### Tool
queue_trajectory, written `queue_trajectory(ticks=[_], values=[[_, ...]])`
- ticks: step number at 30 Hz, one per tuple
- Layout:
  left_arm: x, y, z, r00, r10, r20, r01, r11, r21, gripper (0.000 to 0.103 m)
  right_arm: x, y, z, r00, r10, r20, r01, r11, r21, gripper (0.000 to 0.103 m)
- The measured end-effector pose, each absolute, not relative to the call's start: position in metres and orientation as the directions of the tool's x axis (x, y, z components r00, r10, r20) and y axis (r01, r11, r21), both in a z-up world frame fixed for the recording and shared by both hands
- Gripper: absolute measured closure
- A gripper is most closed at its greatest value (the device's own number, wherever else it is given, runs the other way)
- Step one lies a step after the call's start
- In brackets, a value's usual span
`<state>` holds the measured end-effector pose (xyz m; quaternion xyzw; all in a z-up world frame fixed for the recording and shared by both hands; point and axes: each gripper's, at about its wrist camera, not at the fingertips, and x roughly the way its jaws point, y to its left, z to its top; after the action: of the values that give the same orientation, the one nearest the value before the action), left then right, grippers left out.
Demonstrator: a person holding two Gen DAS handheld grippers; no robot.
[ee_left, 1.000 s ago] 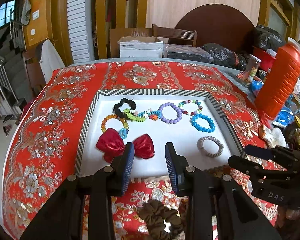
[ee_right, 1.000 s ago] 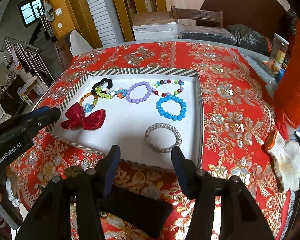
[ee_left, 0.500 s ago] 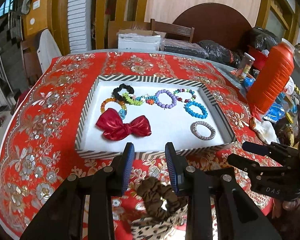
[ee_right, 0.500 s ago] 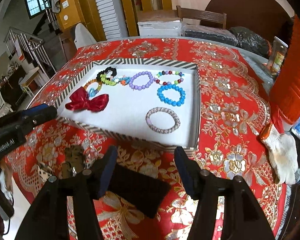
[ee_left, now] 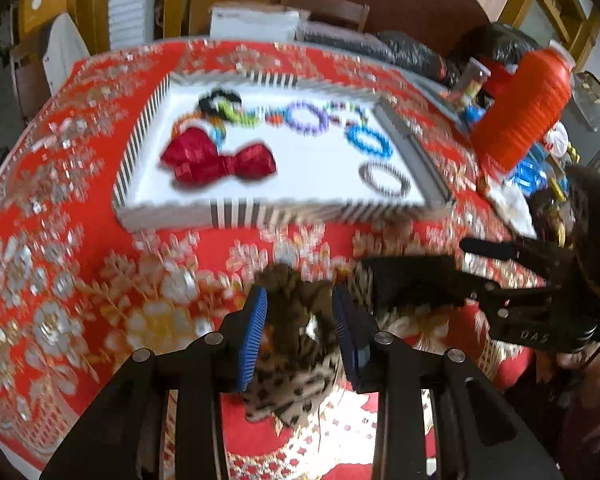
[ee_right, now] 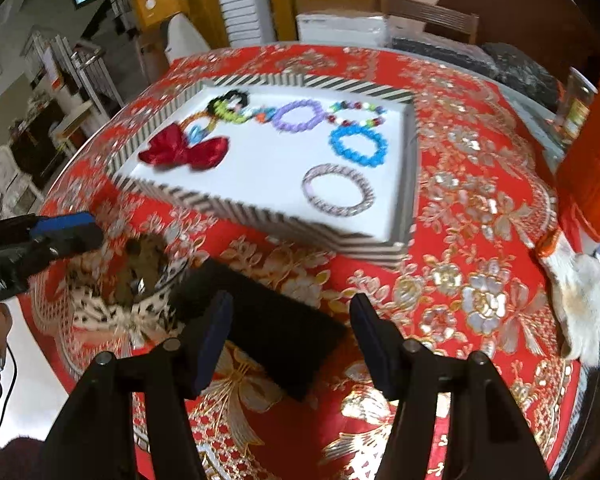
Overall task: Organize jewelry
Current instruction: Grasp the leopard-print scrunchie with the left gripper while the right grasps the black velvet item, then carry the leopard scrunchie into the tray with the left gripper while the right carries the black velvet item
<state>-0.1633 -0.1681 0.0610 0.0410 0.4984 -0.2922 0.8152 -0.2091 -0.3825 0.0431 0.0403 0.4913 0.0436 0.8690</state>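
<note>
A white tray with a striped rim (ee_left: 236, 214) (ee_right: 260, 224) holds a red bow (ee_left: 220, 160) (ee_right: 184, 152), a silver bracelet (ee_left: 384, 178) (ee_right: 338, 194), a blue bead bracelet (ee_left: 368, 142) (ee_right: 358, 146), a purple one (ee_right: 298, 114) and several more. A brown scrunchie (ee_left: 296, 304) (ee_right: 144, 264) lies on a leopard-print hair piece (ee_left: 292, 384) in front of the tray. My left gripper (ee_left: 300, 320) is open, its jaws either side of the scrunchie. My right gripper (ee_right: 292, 332) is open over a black pad (ee_right: 272, 328).
A red patterned cloth (ee_left: 60, 280) covers the round table. An orange ribbed bottle (ee_left: 524, 108) and clutter stand at the right. A white glove (ee_right: 580, 300) lies right of the tray. Chairs and boxes stand behind the table.
Both grippers have pulled back from the tray toward the table's near edge. The left gripper has dropped around the brown scrunchie. Both views are blurred by motion.
</note>
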Motion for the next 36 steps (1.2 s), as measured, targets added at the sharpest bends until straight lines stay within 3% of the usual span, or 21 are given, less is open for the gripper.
queue_trajectory(ticks=[10, 16, 20, 21, 23, 36], values=[[-0.162, -0.172, 0.028, 0.278, -0.389, -0.878, 0.491, 0.843, -0.218, 0.074, -0.196, -0.363, 0.028, 0.457, 0.113, -0.882, -0.223, 0.975, 0.009, 0.027], [-0.159, -0.18, 0.026, 0.292, -0.372, -0.881, 0.501, 0.844, -0.19, 0.074, -0.189, -0.368, 0.018, 0.443, 0.185, -0.877, -0.254, 0.964, 0.074, 0.029], [-0.159, -0.183, 0.025, 0.314, -0.367, -0.876, 0.518, 0.839, -0.166, 0.076, -0.194, -0.372, 0.016, 0.44, 0.268, -0.857, -0.239, 0.955, 0.176, 0.061], [-0.159, -0.182, 0.025, 0.319, -0.37, -0.873, 0.517, 0.84, -0.167, 0.087, -0.195, -0.37, 0.017, 0.441, 0.277, -0.854, -0.248, 0.952, 0.181, 0.073], [-0.156, -0.18, 0.024, 0.309, -0.386, -0.869, 0.513, 0.837, -0.19, 0.092, -0.198, -0.366, 0.02, 0.448, 0.277, -0.85, -0.248, 0.952, 0.179, 0.083], [-0.159, -0.16, 0.065, 0.357, -0.472, -0.806, 0.524, 0.816, -0.246, 0.095, -0.216, -0.388, 0.067, 0.591, 0.305, -0.747, -0.169, 0.952, 0.255, 0.087]])
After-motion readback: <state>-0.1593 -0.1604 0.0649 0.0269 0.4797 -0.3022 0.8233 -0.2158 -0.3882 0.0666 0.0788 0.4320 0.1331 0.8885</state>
